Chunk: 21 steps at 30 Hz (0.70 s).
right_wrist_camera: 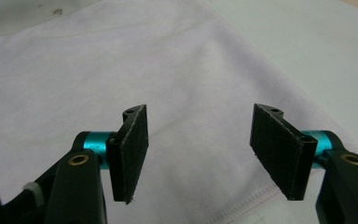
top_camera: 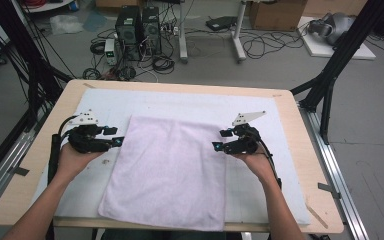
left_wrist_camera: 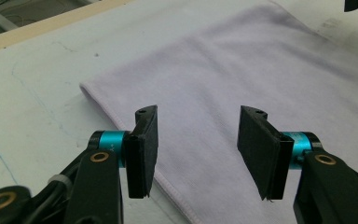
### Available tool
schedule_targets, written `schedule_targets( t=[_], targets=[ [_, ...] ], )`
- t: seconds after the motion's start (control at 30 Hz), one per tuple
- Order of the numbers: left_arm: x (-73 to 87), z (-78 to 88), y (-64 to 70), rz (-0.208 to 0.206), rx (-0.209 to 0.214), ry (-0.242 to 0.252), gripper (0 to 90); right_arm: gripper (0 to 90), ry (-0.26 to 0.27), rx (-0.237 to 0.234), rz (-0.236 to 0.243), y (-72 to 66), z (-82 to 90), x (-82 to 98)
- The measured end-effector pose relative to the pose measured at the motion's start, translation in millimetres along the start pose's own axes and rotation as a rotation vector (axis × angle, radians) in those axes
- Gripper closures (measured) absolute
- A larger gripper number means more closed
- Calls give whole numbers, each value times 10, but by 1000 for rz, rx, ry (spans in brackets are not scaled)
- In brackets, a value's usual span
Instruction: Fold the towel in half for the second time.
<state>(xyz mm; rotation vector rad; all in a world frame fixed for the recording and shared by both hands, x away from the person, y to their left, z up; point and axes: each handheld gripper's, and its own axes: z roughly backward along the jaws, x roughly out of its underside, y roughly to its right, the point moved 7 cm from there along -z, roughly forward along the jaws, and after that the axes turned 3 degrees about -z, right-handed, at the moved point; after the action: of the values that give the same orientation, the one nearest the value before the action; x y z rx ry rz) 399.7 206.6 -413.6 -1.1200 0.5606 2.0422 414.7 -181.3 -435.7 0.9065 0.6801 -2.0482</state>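
The wooden counter (top_camera: 300, 150) carries a white mat (top_camera: 260, 120); on it a lilac towel (top_camera: 170, 170) lies flat in the middle; your left hand-held gripper (top_camera: 118, 142) stands at its left edge and your right hand-held gripper (top_camera: 216, 146) at its right edge, both released, grasping nothing; likely you prepare a fold, so each must close on a hem; no writing is readable.

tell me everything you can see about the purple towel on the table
The towel is pale lilac, soft-looking terry cloth with a stitched hem, seemingly folded into a rectangle. It lies flat and smooth on the white mat covering the wooden table, long side running away from the person. The left gripper and right gripper sit open at its opposite side edges, holding nothing.
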Motion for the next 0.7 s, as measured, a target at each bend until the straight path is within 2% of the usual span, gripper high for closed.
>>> schedule_targets(
  t=[0.2,0.3,0.37,0.47,0.57,0.7],
  targets=[
    [-161,-49,-172,-7,-21,-15,495,364,-23,30,10,120,27,-156],
    [-266,-76,-256,-9,-29,-17,498,363,-16,39,13,174,61,-271],
    [-330,-100,-311,-12,-31,-18,498,366,-6,52,32,196,85,-347],
    [-402,-167,-399,-7,-32,-14,506,364,-10,64,27,264,97,-417],
    [-389,-273,-519,9,-30,-36,532,363,-4,81,3,373,85,-406],
    [-252,-438,-696,52,-39,-61,569,361,-39,99,-34,500,-8,-291]
  ],
)
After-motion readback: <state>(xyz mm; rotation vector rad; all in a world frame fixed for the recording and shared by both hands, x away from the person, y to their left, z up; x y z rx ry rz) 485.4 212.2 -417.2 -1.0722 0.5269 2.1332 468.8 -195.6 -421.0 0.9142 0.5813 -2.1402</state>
